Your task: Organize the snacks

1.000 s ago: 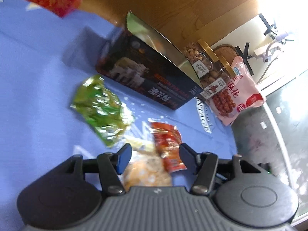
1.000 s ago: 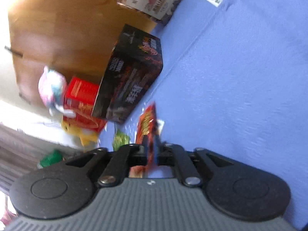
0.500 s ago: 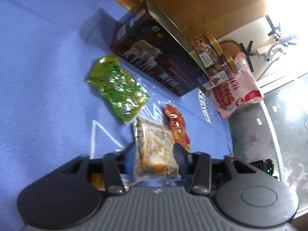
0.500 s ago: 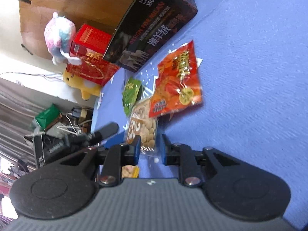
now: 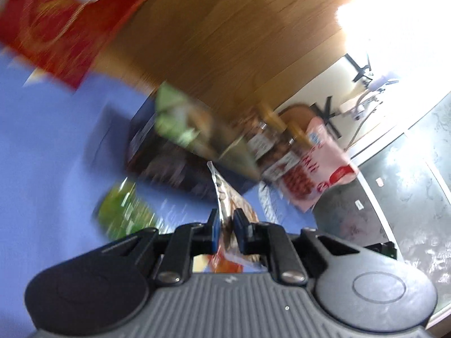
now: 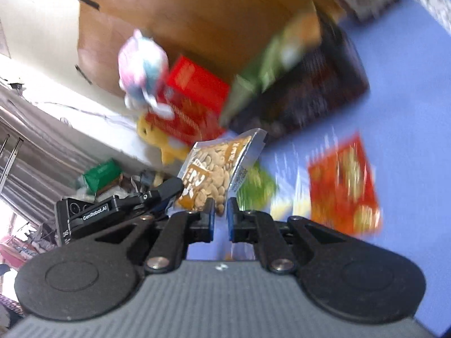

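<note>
Snacks are mid-sort: the peanut packet [image 5: 225, 197] stands edge-on between the fingers of the left tongs [image 5: 226, 226], pinched near its lower end, and the right wrist view shows the same peanut packet [image 6: 217, 169] lifted off the blue desk [image 5: 50, 152], just ahead of the right tongs [image 6: 219, 219]. Those right tongs are narrowed to a slim gap with nothing between them. Beyond the left tongs sits the dark open box [image 5: 174, 163], with a green packet [image 5: 124, 214] lying on the desk to their left. To the right of the right tongs a red packet [image 6: 344, 188] lies flat.

Both views are smeared by motion, so the risks are judgements. Only a thin margin of slick film looks caught, and a fast swing could let the packet twist or slip out. Carried towards the box, its free top corner could catch the raised gold flap [image 5: 203, 140]. The two tongs are close together; a careless sweep could knock them or drag the green packet
</note>
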The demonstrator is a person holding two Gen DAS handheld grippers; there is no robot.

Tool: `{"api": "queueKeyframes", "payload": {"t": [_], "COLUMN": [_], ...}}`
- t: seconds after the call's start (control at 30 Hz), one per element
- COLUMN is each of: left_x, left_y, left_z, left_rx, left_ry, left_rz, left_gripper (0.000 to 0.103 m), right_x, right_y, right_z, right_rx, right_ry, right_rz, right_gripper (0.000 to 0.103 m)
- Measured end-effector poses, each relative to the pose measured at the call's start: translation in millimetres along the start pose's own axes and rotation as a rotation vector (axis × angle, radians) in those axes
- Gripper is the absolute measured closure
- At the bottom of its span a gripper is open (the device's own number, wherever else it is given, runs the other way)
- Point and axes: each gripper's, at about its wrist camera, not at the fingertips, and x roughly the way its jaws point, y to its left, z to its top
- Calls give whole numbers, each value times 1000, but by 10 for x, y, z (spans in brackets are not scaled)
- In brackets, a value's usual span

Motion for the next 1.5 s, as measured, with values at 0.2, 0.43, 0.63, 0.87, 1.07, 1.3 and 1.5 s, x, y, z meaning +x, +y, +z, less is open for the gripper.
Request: {"api": "queueKeyframes", "payload": {"t": [0.2,0.43,0.63,0.87,1.07,1.3,1.5], "left_x": [650,936,187,246,486,284,310], "left_y": [-184,-140,150,709,779,900,908], "left_z": [555,671,360,125,-70,-344,-441], "left_rx": [55,140,134,28,20,-146,-194], "left_ry": [-9,-3,-60,19,107,71,30], "left_rz": [7,150,169,225,219,142,93], "left_gripper": [88,75,65,47,83,85,86], "right_x": [33,223,30,685,940,942,875], "right_y": [36,34,-76,-230,-208,-214,-215], "right_z": [672,849,428,-72,-183,-157,-205], "right_rx": [-128,-415,-264,-74,-8,11,-43], "right_ry": [-113,-250,-149,111,143,101,108], "right_rz": [-115,-420,-175,-130,-205,-209,-230], "right_gripper": [90,73,73,73,74,74,94]}}
